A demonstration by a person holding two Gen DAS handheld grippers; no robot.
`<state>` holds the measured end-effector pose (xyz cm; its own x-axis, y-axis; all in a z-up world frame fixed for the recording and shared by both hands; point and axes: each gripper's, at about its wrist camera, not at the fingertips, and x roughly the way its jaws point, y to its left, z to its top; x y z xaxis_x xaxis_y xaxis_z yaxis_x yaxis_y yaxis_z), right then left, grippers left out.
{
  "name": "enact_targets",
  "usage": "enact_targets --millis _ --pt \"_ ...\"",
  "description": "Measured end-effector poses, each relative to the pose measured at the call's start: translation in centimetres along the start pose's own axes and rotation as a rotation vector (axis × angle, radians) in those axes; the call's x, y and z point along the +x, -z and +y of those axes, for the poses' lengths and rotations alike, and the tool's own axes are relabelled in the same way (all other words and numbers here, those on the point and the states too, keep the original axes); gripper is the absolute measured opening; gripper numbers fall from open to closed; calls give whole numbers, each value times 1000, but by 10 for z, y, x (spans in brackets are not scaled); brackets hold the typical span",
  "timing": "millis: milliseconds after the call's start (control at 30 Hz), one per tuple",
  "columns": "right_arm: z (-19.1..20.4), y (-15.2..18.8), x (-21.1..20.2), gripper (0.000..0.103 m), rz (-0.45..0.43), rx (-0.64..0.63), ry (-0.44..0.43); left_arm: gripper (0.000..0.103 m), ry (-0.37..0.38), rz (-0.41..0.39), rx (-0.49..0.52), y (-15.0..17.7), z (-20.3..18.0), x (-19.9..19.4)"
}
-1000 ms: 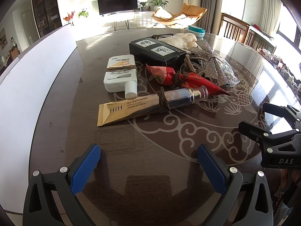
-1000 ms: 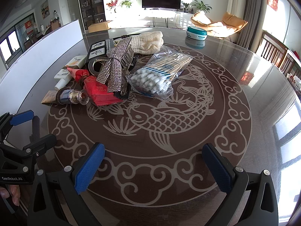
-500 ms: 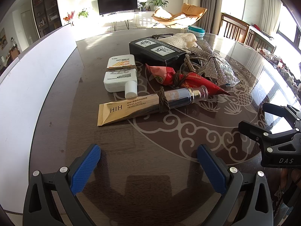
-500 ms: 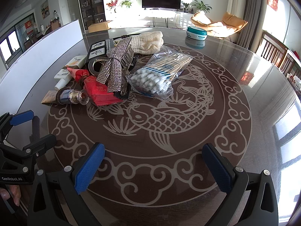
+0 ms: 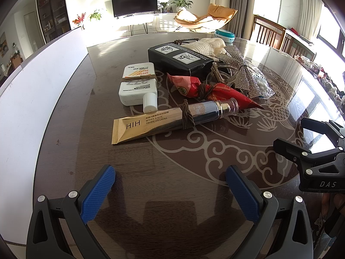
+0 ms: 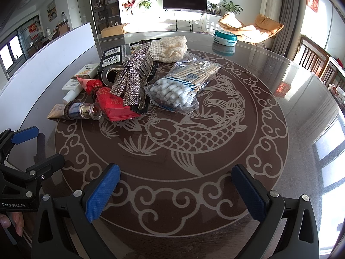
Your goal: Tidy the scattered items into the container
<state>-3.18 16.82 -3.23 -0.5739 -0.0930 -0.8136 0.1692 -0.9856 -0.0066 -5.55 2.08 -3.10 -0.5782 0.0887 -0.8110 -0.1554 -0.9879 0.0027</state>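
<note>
A pile of items lies on the dark round table (image 6: 280,99): a gold eye-cream tube (image 5: 163,120), a white sunscreen bottle (image 5: 138,86), red packets (image 5: 207,90), a black box (image 5: 183,59), a rhinestone bow clip (image 6: 131,77), a bag of cotton swabs (image 6: 183,86) and a cream knitted cloth (image 6: 170,48). My left gripper (image 5: 170,183) is open and empty, short of the tube. My right gripper (image 6: 175,183) is open and empty over the fish pattern, and shows in the left wrist view (image 5: 301,142). No container is clearly visible.
A white board (image 5: 28,99) stands along the table's left edge. A teal round tin (image 6: 225,36) sits at the far side. Wooden chairs (image 6: 317,60) stand to the right.
</note>
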Motion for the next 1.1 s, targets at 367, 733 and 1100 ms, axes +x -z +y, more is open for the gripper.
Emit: enact_targets --millis 367,733,1100 --pt "0 0 0 103 0 -1 0 103 58 11 78 4 8 -4" --pt "0 0 0 103 0 -1 -1 103 54 35 79 -32 30 20" --pt "0 0 0 103 0 -1 -1 103 200 38 244 -43 15 24"
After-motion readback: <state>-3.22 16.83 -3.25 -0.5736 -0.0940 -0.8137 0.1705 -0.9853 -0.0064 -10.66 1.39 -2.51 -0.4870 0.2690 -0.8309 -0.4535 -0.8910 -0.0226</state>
